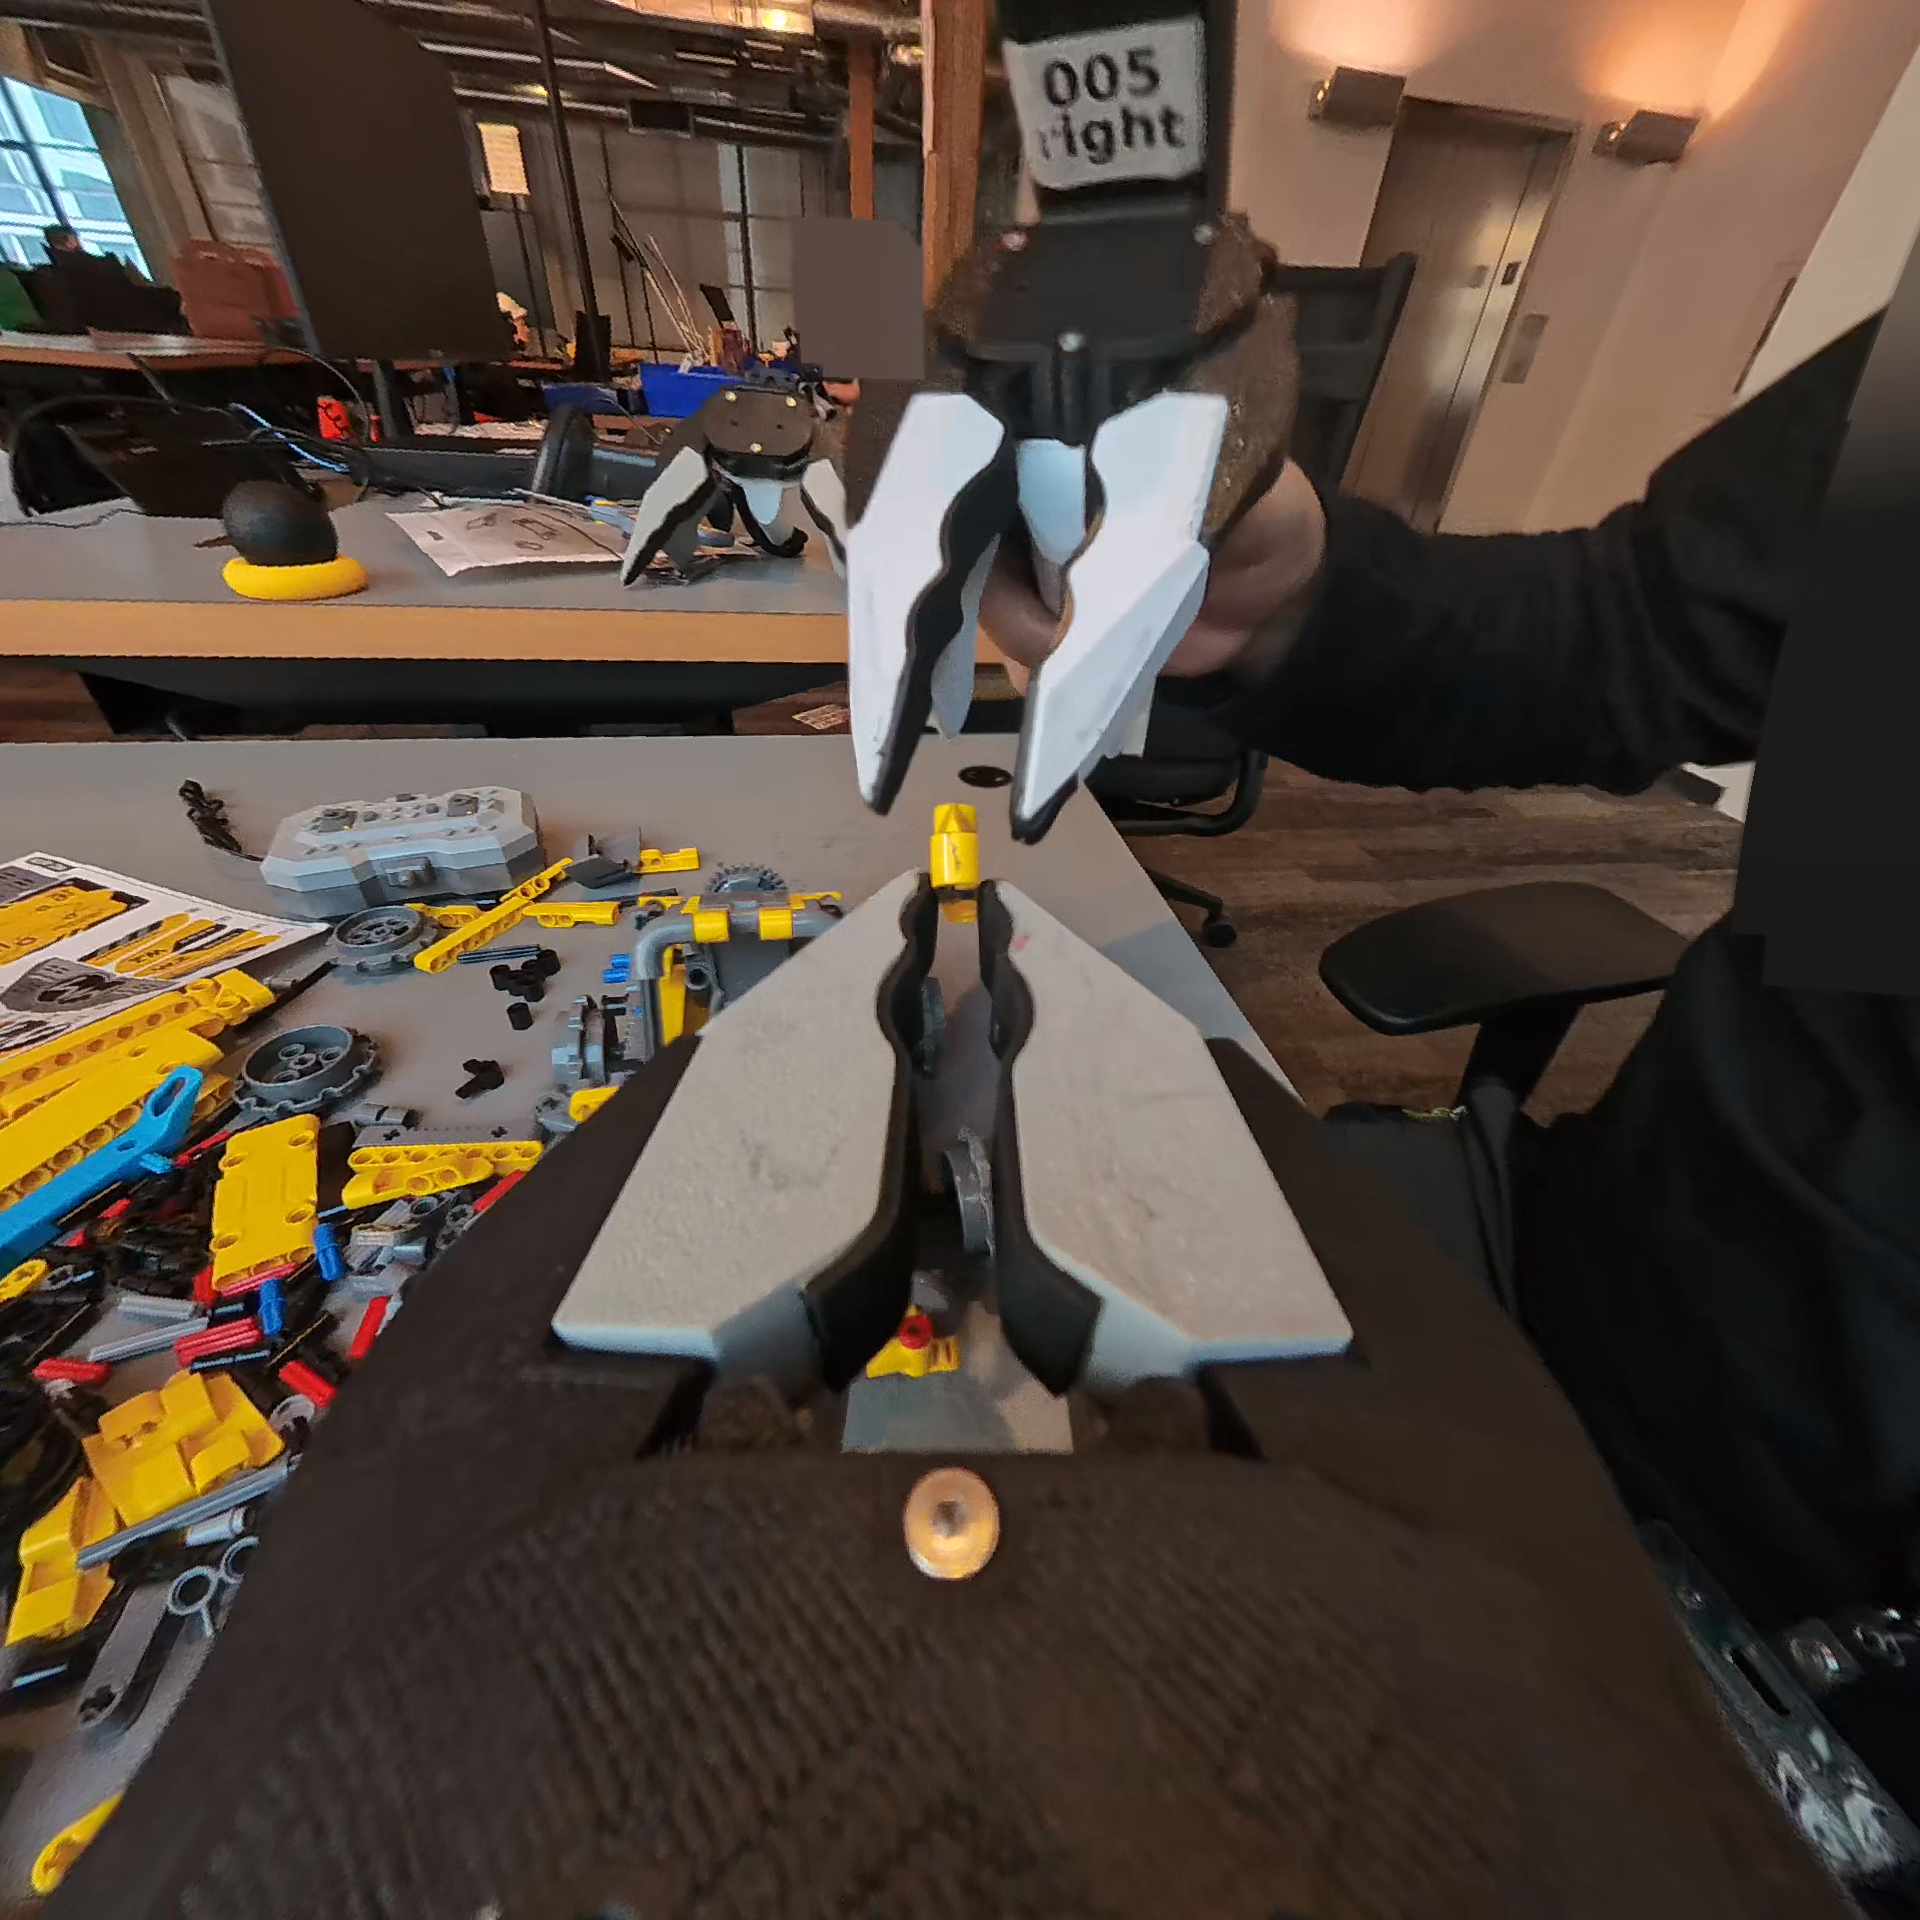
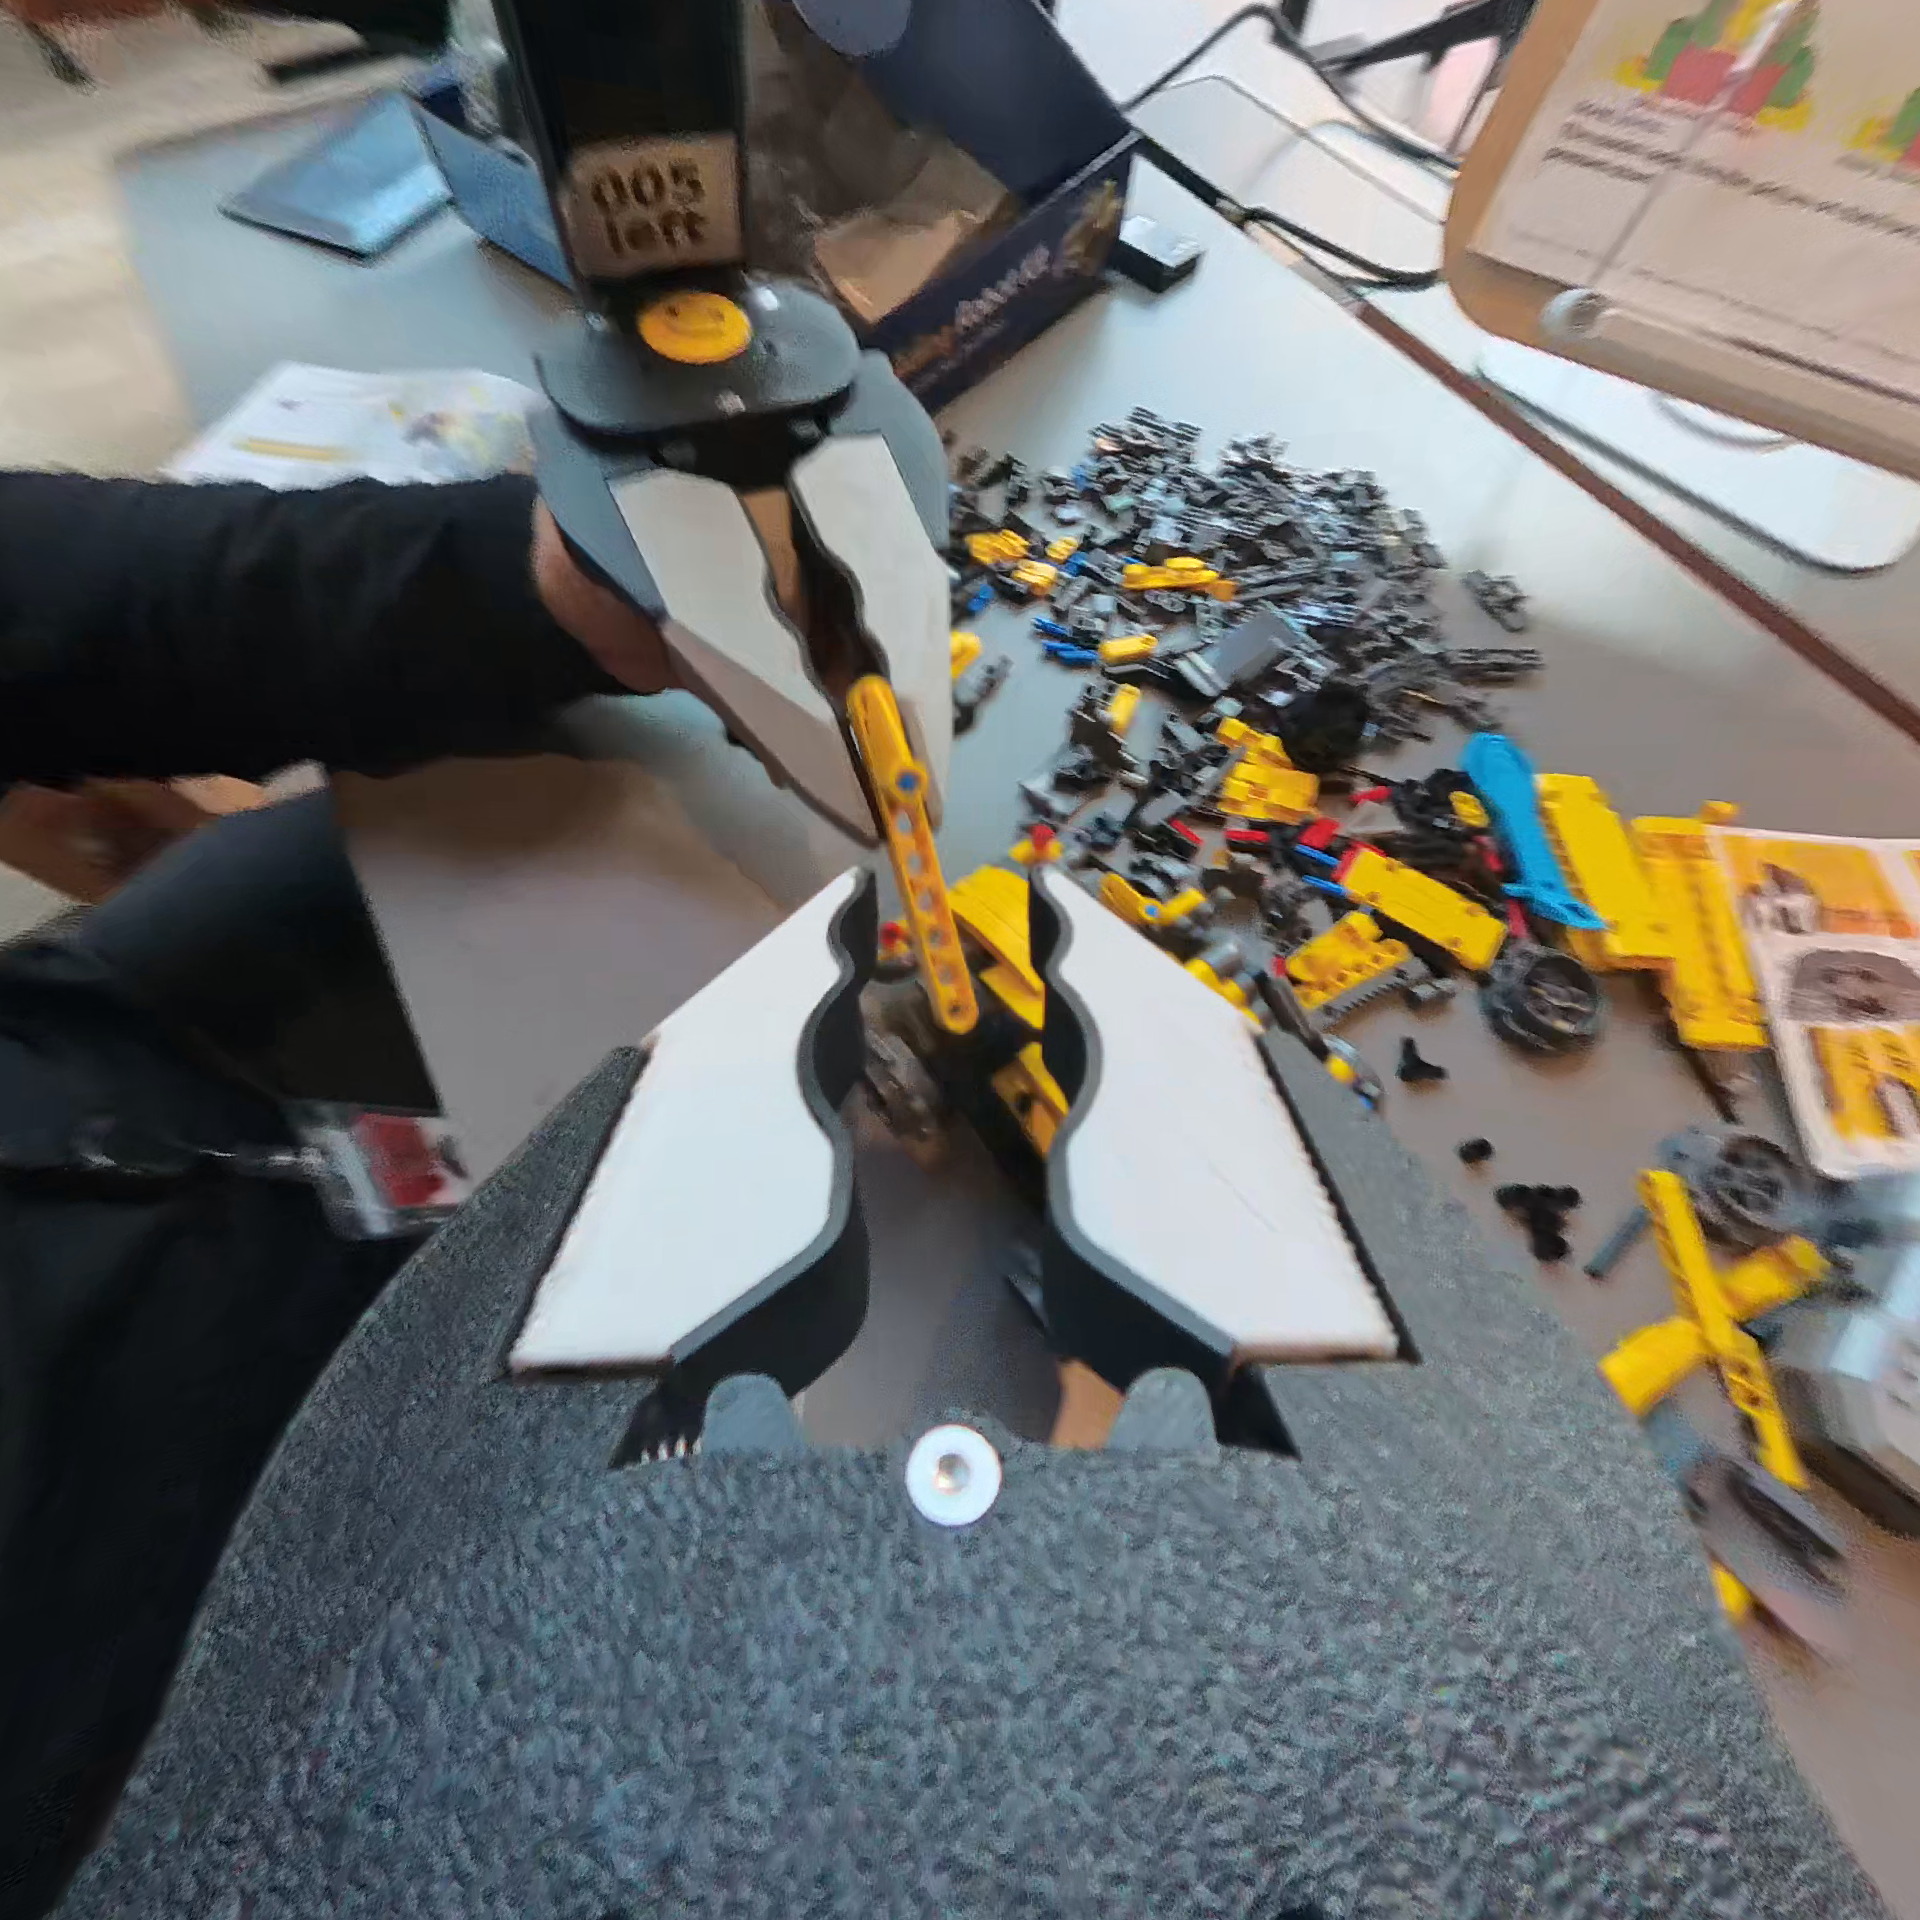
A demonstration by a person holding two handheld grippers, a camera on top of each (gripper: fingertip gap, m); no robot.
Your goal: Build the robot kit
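Observation:
My left gripper (image 1: 951,888) is shut on a yellow beam with holes (image 1: 954,847), whose end sticks out past the fingertips. In the right wrist view the left gripper (image 2: 900,823) comes down from the top, held by a hand in a black sleeve, and the yellow beam (image 2: 914,862) hangs slanted from it. My right gripper (image 2: 951,878) is open, with its fingers on either side of the beam and apart from it. In the left wrist view the right gripper (image 1: 948,819) hovers just above the beam's end, over the grey table (image 1: 810,790).
A pile of yellow, black and grey building pieces (image 2: 1247,623) covers the table, with a blue piece (image 2: 1522,831), an instruction booklet (image 1: 114,925) and a grey hub block (image 1: 400,831). A dark box (image 2: 966,229) and a brown cardboard box (image 2: 1683,187) stand behind. A chair armrest (image 1: 1496,945) is at the right. Less than 4 cm separates the two grippers' tips.

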